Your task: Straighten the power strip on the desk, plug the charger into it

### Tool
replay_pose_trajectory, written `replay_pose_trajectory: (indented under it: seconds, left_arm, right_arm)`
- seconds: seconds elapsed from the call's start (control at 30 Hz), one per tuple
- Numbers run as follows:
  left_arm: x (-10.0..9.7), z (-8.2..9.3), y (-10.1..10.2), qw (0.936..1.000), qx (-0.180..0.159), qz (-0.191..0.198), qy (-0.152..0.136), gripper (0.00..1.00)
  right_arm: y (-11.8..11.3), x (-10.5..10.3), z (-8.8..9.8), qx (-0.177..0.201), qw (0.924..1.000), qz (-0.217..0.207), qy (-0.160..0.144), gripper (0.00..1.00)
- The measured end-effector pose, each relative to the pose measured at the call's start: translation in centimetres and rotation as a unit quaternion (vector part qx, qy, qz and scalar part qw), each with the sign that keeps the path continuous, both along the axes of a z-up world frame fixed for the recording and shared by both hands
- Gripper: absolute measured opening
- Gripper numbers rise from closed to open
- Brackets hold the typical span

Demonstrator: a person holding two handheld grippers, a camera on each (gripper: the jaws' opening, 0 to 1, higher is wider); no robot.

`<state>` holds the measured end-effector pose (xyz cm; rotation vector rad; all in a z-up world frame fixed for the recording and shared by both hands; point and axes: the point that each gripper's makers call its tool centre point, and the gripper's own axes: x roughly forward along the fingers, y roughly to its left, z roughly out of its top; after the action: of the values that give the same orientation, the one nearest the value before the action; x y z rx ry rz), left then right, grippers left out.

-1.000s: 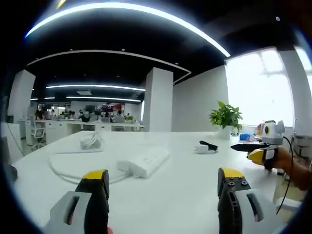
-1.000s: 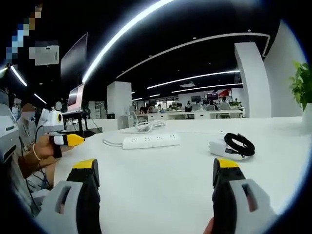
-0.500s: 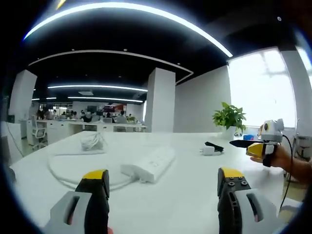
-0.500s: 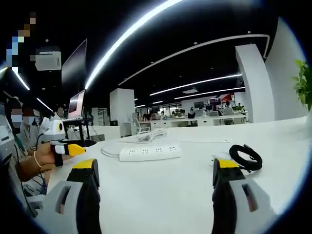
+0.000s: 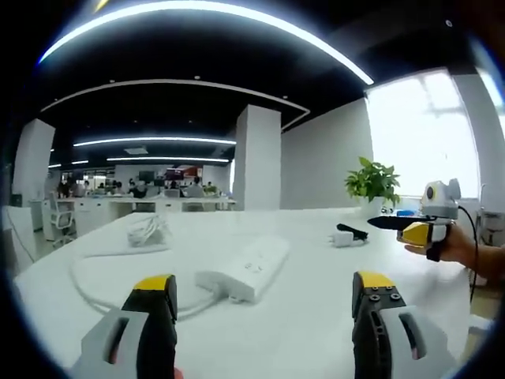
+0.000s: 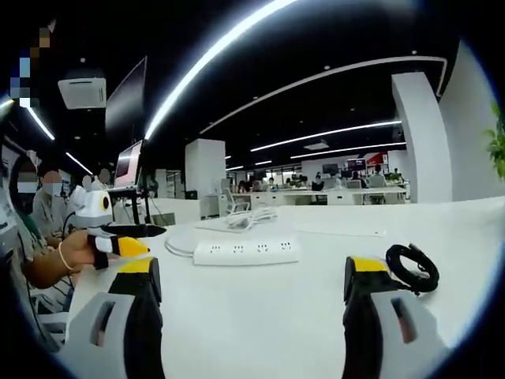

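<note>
A white power strip [image 5: 245, 270] lies askew on the white desk [image 5: 300, 316], its cable looping left to a coiled bundle [image 5: 147, 230]. My left gripper [image 5: 263, 296] stands open just short of the strip, nothing between its jaws. A white charger with a black coiled cord [image 5: 345, 234] rests farther right. In the right gripper view the power strip [image 6: 246, 252] lies crosswise ahead and the charger's black cord [image 6: 412, 266] shows right of my open right gripper [image 6: 251, 276]. The right gripper [image 5: 422, 227] hovers beside the charger in the left gripper view; the left gripper [image 6: 106, 231] appears at left in the right one.
A potted plant [image 5: 373, 183] stands at the desk's far edge near a bright window. A white pillar [image 5: 256, 162] and rows of office desks with people lie behind. A monitor [image 6: 129, 162] and seated people are at the left of the right gripper view.
Both cameras have moved closer to the desk. The power strip and the charger look nearer and larger in both views. Both grippers stay open.
</note>
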<state>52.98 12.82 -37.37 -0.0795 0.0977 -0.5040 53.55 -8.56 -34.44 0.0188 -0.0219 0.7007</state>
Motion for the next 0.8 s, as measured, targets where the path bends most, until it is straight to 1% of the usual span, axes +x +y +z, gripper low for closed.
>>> replay_pose_trajectory:
  seconds: [0.1, 0.17, 0.3, 0.43, 0.57, 0.67, 0.73, 0.8]
  left_arm:
    - [0.5, 0.2, 0.3, 1.0, -0.005, 0.005, -0.001, 0.94]
    - [0.8, 0.2, 0.1, 1.0, 0.001, -0.003, 0.003, 0.94]
    - [1.4, 0.3, 0.1, 1.0, 0.006, -0.003, 0.002, 0.95]
    - [2.0, 0.3, -0.3, 1.0, -0.002, -0.005, 0.004, 0.95]
    - [2.6, 0.2, -0.5, 0.9999, 0.009, -0.003, 0.007, 0.95]
    - [2.9, 0.3, -0.8, 0.9999, 0.009, -0.005, 0.006, 0.95]
    - [3.2, 0.4, -1.0, 0.9999, 0.013, -0.005, 0.005, 0.95]
    - [3.6, 0.3, -1.0, 0.9998, 0.021, -0.003, 0.006, 0.95]
  right_arm:
    - [0.3, 0.4, 0.4, -0.004, 1.0, 0.0, -0.005, 0.96]
    - [0.6, 0.6, 0.6, -0.006, 1.0, 0.0, -0.007, 0.96]
    - [1.4, 1.2, 0.8, -0.013, 0.9999, 0.003, -0.005, 0.95]
    - [2.3, 1.6, 0.6, -0.026, 0.9996, 0.014, 0.001, 0.95]
    - [3.0, 2.6, 0.5, -0.052, 0.9984, 0.02, -0.005, 0.93]
    - [3.4, 3.3, 0.4, -0.059, 0.998, 0.022, -0.007, 0.93]
    - [3.8, 3.8, 0.4, -0.058, 0.9979, 0.028, -0.008, 0.93]
    - [4.0, 4.4, 0.2, -0.064, 0.9974, 0.031, -0.007, 0.92]
